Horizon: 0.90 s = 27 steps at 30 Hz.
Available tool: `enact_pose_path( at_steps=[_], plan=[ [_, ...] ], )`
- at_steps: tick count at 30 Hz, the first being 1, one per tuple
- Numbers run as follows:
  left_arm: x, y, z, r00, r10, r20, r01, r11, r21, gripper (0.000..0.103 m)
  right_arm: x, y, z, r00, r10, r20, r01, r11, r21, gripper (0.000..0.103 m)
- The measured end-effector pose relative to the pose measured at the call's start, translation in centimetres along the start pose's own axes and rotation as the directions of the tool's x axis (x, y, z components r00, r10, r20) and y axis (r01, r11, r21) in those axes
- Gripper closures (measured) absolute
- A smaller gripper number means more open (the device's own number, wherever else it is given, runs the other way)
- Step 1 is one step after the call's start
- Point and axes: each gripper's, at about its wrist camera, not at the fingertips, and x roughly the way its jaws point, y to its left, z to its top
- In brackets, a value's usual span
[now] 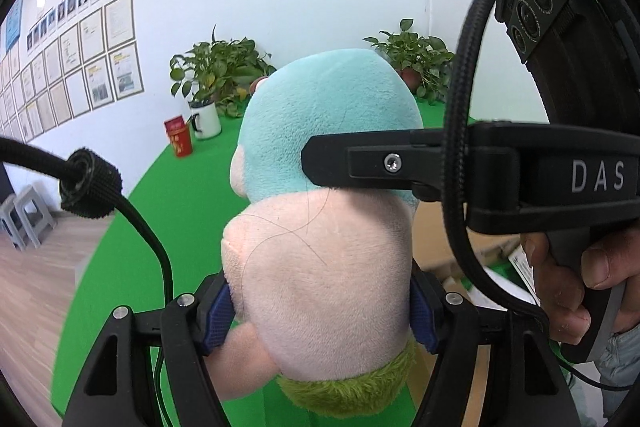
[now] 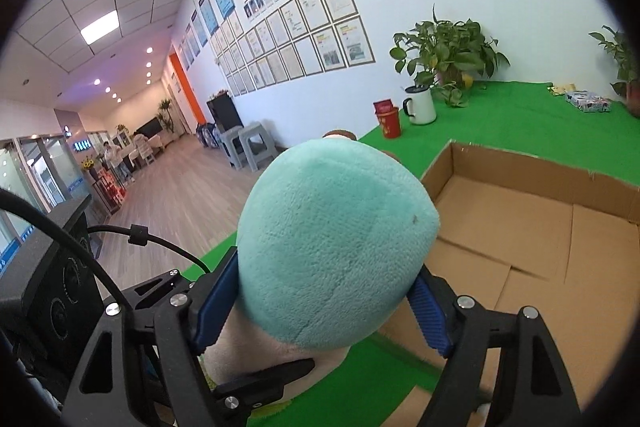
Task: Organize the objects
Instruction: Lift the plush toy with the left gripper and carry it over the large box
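A plush toy (image 1: 328,267) with a teal head, pink body and green fringe hangs in the air, gripped from two sides. My left gripper (image 1: 320,315) is shut on its pink body, the blue pads pressing in on both sides. My right gripper (image 2: 324,307) is shut on the teal head (image 2: 332,239). One of its black fingers (image 1: 360,163) crosses the head in the left wrist view. A left finger (image 2: 272,375) shows under the toy in the right wrist view. An open cardboard box (image 2: 520,227) lies on the green table just right of the toy.
On the green tabletop (image 2: 520,123) at the back stand a red cup (image 2: 387,119), a white mug (image 2: 420,105) and a potted plant (image 2: 448,51). A small printed packet (image 2: 588,101) lies far right. Grey stools (image 2: 248,143) stand on the floor to the left.
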Motion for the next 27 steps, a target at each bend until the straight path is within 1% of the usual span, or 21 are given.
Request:
enact_pose_path(
  at_steps=[3, 5, 9, 11, 14, 15, 17, 19, 23, 24, 26, 27],
  plan=[
    [1.1, 0.0, 2.1, 1.000, 0.005, 0.000, -0.005, 1.000, 0.009, 0.034, 0.3, -1.2, 1.8, 1.000, 0.012, 0.012, -0.012, 1.000, 0.012, 0.025],
    [2.2, 0.0, 3.2, 1.000, 0.017, -0.003, -0.017, 1.000, 0.012, 0.034, 0.8, -1.9, 2.3, 1.000, 0.020, 0.014, -0.020, 1.000, 0.012, 0.025],
    [4.7, 0.0, 4.1, 0.999, 0.033, -0.039, -0.032, 0.999, 0.012, 0.034, 2.4, -4.0, 3.2, 0.999, 0.045, -0.020, -0.045, 0.998, 0.039, 0.025],
    [6.4, -0.1, 4.2, 0.996, 0.048, -0.071, -0.047, 0.999, 0.017, 0.034, 3.5, -5.1, 2.9, 0.998, 0.059, -0.038, -0.056, 0.996, 0.067, 0.025],
    [9.2, -0.1, 4.4, 0.989, 0.057, -0.135, -0.055, 0.998, 0.018, 0.034, 5.8, -7.5, 2.7, 0.994, 0.081, -0.072, -0.070, 0.986, 0.151, 0.025],
    [10.9, 0.8, 4.8, 0.987, 0.058, -0.148, -0.056, 0.998, 0.018, 0.034, 6.2, -8.1, 2.6, 0.993, 0.087, -0.076, -0.073, 0.982, 0.172, 0.025],
    [12.4, 0.7, 4.7, 0.982, 0.060, -0.177, -0.058, 0.998, 0.019, 0.034, 7.3, -9.3, 2.3, 0.991, 0.099, -0.087, -0.078, 0.974, 0.213, 0.025],
    [14.8, 0.5, 5.1, 0.977, 0.061, -0.202, -0.059, 0.998, 0.016, 0.034, 8.2, -10.1, 2.1, 0.990, 0.101, -0.097, -0.076, 0.969, 0.233, 0.025],
    [17.9, 0.5, 4.2, 0.968, 0.071, -0.239, -0.071, 0.997, 0.009, 0.033, 10.0, -12.0, 1.4, 0.987, 0.107, -0.119, -0.071, 0.959, 0.274, 0.025],
    [18.3, 1.1, 3.3, 0.967, 0.072, -0.246, -0.072, 0.997, 0.009, 0.033, 10.0, -12.1, 0.9, 0.987, 0.109, -0.120, -0.071, 0.956, 0.286, 0.025],
    [19.7, 0.9, 2.7, 0.959, 0.074, -0.274, -0.073, 0.997, 0.012, 0.031, 10.7, -13.0, 0.2, 0.985, 0.115, -0.128, -0.069, 0.945, 0.319, 0.025],
    [20.5, 0.9, 1.3, 0.956, 0.072, -0.285, -0.071, 0.997, 0.012, 0.031, 11.0, -13.4, -0.1, 0.984, 0.117, -0.137, -0.066, 0.941, 0.331, 0.025]
  ],
)
